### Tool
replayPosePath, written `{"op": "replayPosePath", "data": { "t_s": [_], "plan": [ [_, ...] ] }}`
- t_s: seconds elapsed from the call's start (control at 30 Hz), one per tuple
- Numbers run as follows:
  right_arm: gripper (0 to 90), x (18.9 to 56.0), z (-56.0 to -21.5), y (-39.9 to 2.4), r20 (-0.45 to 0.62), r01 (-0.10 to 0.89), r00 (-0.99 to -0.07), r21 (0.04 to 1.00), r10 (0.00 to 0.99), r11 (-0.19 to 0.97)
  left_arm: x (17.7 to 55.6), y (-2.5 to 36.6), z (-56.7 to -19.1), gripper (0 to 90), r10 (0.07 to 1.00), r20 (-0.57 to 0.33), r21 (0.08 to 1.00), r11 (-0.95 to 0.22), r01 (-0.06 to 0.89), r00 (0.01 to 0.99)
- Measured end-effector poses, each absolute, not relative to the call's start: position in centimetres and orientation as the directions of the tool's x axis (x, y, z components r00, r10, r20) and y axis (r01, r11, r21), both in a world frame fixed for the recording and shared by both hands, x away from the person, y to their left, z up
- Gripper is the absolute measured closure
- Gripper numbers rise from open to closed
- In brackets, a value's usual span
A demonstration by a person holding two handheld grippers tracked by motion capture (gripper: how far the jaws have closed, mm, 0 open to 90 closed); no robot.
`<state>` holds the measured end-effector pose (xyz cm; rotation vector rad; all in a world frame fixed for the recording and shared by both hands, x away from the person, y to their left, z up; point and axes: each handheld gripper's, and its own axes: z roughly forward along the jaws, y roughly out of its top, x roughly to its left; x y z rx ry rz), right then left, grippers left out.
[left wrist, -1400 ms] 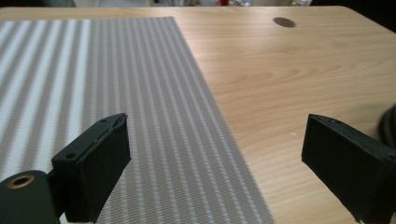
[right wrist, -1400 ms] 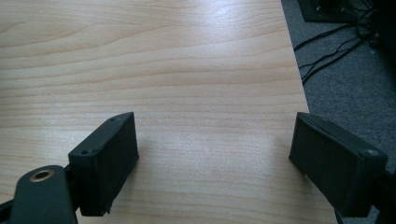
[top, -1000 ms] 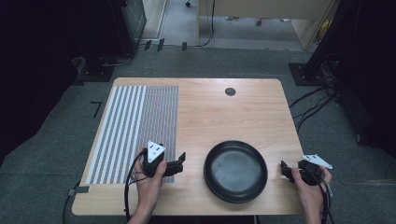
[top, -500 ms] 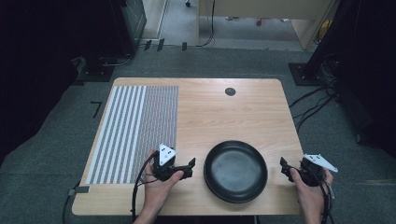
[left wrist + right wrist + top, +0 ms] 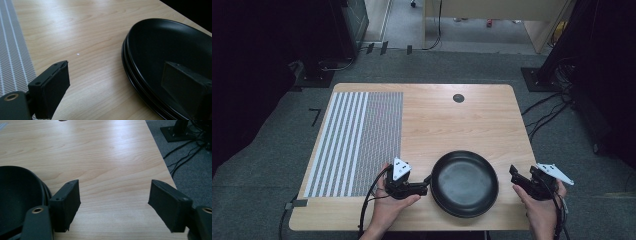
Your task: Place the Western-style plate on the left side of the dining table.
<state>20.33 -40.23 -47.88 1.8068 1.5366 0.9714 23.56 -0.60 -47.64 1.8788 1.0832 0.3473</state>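
A black plate (image 5: 464,182) lies near the table's front edge, and its doubled rim (image 5: 140,75) suggests two stacked plates. My left gripper (image 5: 427,183) lies level at the plate's left rim and is open. In the left gripper view (image 5: 117,68) one jaw is over the wood and the other over the plate's inside, with the rim between them untouched. My right gripper (image 5: 513,176) hovers open at the table's right front corner, right of the plate (image 5: 20,195). Its jaws (image 5: 115,192) have just been closing, with only bare wood between them.
A grey striped mat (image 5: 357,140) covers the table's left part. A small black round cap (image 5: 458,98) sits near the far edge. The table's right edge (image 5: 162,162) runs close beside the right gripper, with cables on the floor (image 5: 547,107) beyond.
My left gripper has slid right, from beside the mat to the plate's left rim. The right hand has shifted only slightly.
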Motion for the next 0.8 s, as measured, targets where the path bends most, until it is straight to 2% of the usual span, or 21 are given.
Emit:
{"op": "replayPosePath", "data": {
  "t_s": [0.33,0.37,0.43,0.63,0.77,0.8],
  "plan": [
    [41.1,20.1,-47.7,-38.8,0.158,0.554,0.014,0.821,0.987,-0.139,23.3,-1.4,-48.1,8.5,0.78,-0.199,0.802,-0.218,0.556,0.593],
    [45.9,20.1,-47.8,-38.7,0.186,0.557,-0.018,0.818,0.982,-0.145,23.2,-1.5,-48.1,9.0,0.78,-0.201,0.8,-0.219,0.559,0.593],
    [47.0,20.2,-47.8,-38.6,0.226,0.564,-0.03,0.808,0.974,-0.17,23.1,-1.6,-48.2,13.9,0.785,-0.2,0.801,-0.214,0.56,0.586],
    [55.7,20.2,-48.0,-38.1,0.263,0.591,-0.056,0.786,0.963,-0.18,23.0,-1.9,-48.4,15.2,0.772,-0.215,0.799,-0.213,0.562,0.598],
    [59.1,20.3,-48.2,-37.7,0.291,0.613,-0.062,0.766,0.955,-0.193,23.0,-1.8,-48.6,26.3,0.769,-0.258,0.798,-0.172,0.578,0.585],
    [59.5,20.3,-48.3,-37.7,0.293,0.611,-0.063,0.767,0.954,-0.195,22.9,-1.8,-48.7,26.3,0.77,-0.251,0.801,-0.174,0.573,0.586]
  ]
}}
